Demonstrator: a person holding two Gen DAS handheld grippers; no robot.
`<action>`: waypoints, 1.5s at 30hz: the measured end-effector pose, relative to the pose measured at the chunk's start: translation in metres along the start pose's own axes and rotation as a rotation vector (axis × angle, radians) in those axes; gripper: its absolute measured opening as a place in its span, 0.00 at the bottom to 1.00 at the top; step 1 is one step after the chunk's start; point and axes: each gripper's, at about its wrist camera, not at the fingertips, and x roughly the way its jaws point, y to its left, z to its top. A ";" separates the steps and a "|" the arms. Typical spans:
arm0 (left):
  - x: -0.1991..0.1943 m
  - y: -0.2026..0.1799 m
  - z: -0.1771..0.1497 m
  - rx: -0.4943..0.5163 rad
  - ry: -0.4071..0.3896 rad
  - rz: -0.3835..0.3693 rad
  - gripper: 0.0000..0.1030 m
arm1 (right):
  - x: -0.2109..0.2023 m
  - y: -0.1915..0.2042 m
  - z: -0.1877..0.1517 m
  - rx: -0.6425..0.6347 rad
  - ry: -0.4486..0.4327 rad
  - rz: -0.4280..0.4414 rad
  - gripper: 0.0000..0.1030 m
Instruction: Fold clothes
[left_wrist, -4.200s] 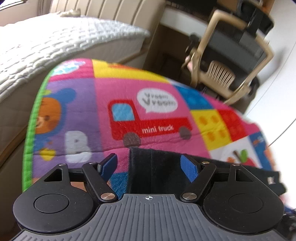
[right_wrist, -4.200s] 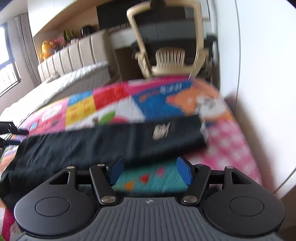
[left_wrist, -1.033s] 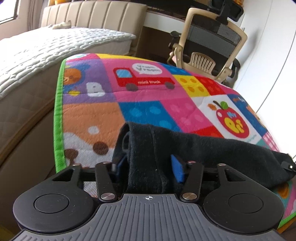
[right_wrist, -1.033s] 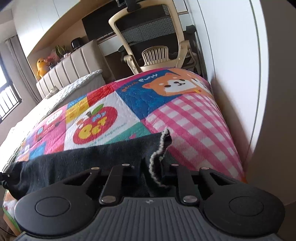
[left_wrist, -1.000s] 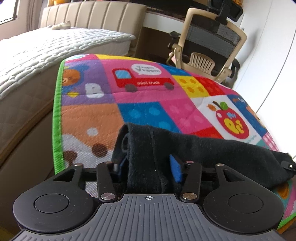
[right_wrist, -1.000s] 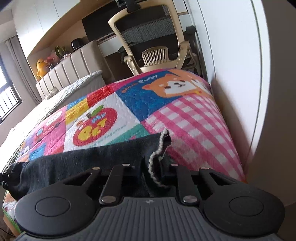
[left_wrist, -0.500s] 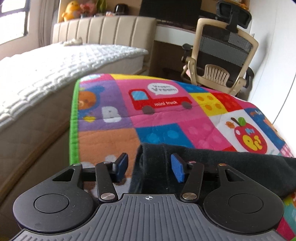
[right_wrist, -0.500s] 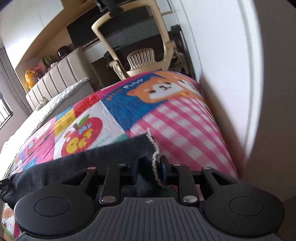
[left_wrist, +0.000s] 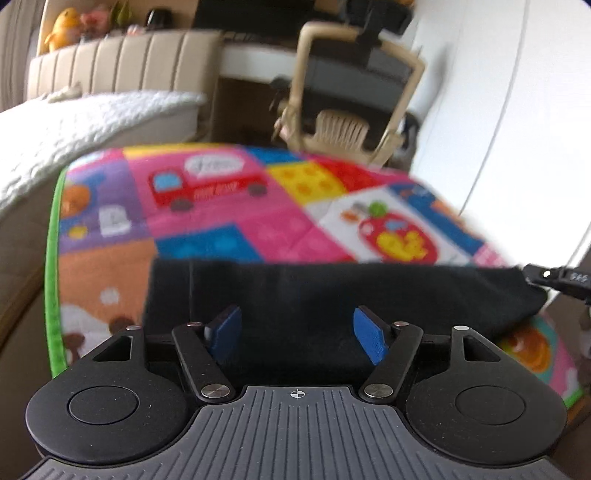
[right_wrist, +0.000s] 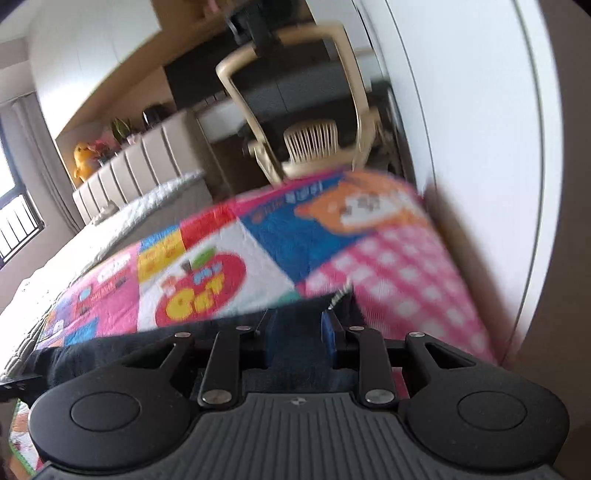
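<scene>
Left gripper (left_wrist: 297, 334) has just spread wide above the black garment (left_wrist: 332, 291), right gripper (right_wrist: 298, 338) narrowly parted over it; mat (left_wrist: 258, 225) lettering too blurred.

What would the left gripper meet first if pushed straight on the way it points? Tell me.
Most likely the black garment: the left gripper, open after just widening, points down at the folded cloth lying on the colourful play mat. Blur leaves depth uncertain.
</scene>
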 end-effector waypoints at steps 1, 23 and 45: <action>0.004 0.004 -0.002 -0.014 0.011 0.012 0.69 | 0.004 -0.002 -0.003 0.012 0.024 -0.001 0.24; 0.023 0.023 0.007 -0.071 -0.063 0.087 0.72 | -0.007 0.009 -0.027 -0.079 -0.025 -0.070 0.24; 0.058 -0.146 -0.017 0.163 0.012 -0.264 0.84 | -0.008 0.013 -0.029 -0.101 -0.035 -0.045 0.38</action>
